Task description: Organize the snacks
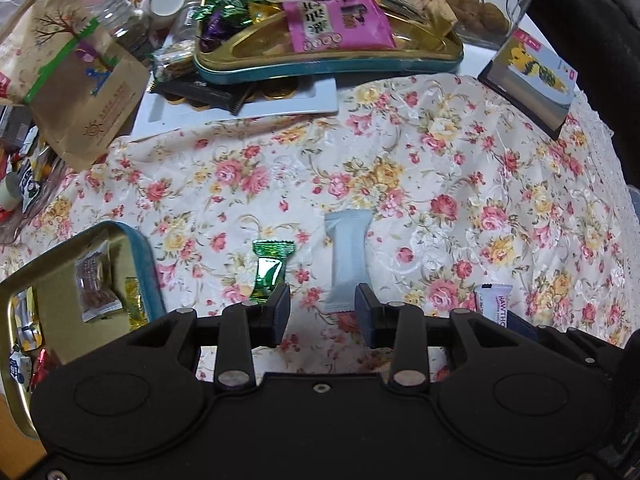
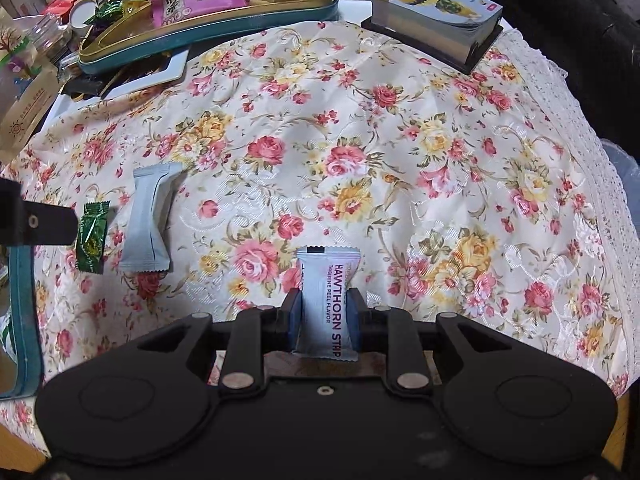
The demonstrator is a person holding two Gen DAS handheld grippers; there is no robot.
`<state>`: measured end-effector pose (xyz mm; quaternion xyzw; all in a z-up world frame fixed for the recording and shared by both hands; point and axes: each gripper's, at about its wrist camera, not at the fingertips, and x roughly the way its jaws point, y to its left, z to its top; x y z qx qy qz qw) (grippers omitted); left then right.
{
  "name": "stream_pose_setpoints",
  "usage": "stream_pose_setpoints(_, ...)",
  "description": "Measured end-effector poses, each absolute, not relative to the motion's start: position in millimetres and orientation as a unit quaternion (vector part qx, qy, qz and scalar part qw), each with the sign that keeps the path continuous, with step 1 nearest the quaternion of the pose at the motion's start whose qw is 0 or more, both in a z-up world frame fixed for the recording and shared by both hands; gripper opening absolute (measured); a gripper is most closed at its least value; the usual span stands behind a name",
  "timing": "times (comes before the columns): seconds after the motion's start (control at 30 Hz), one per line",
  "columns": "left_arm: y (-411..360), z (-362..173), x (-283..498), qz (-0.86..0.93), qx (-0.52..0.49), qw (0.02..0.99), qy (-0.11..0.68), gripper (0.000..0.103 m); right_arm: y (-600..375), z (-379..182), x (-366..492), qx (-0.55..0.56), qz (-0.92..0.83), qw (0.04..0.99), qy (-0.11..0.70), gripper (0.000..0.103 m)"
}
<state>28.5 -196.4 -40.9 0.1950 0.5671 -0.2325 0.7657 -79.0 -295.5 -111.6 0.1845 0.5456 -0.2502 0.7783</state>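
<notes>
Pinching the hawthorn strip [image 2: 326, 304] snugly, right gripper [image 2: 325, 312] looks closed on it, while left gripper [image 1: 322, 312] hangs open, empty.

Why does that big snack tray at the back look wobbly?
The teal-rimmed tray sits tilted on a white tray and dark wrappers, not flat. Its sweets and pink packet are heaped loosely.

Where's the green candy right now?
In the left wrist view the green candy lies on the flowered cloth, just ahead of the open left gripper, between the tin on its left and the pale packet on its right.
</notes>
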Motion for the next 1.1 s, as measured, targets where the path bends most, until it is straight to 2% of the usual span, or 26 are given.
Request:
stream_pose_setpoints(0.53,-204,-56,31,-0.218,0.185,0.757,0.587,0.046,-299,-113,-79,0.166,-0.258,0.793,0.527,0.023)
stream_pose_setpoints(0.7,-198,-56,36,-0.217,0.173,0.755,0.594,0.046,-299,-113,-78,0.167,-0.251,0.795,0.526,0.027)
stream_pose_setpoints(0.87,-197,-56,41,-0.217,0.156,0.756,0.598,0.046,-307,-113,-82,0.190,-0.252,0.789,0.527,0.022)
stream_pose_setpoints(1.1,-197,-62,46,-0.221,0.123,0.750,0.612,0.046,-319,-93,-85,0.216,-0.265,0.782,0.521,0.022)
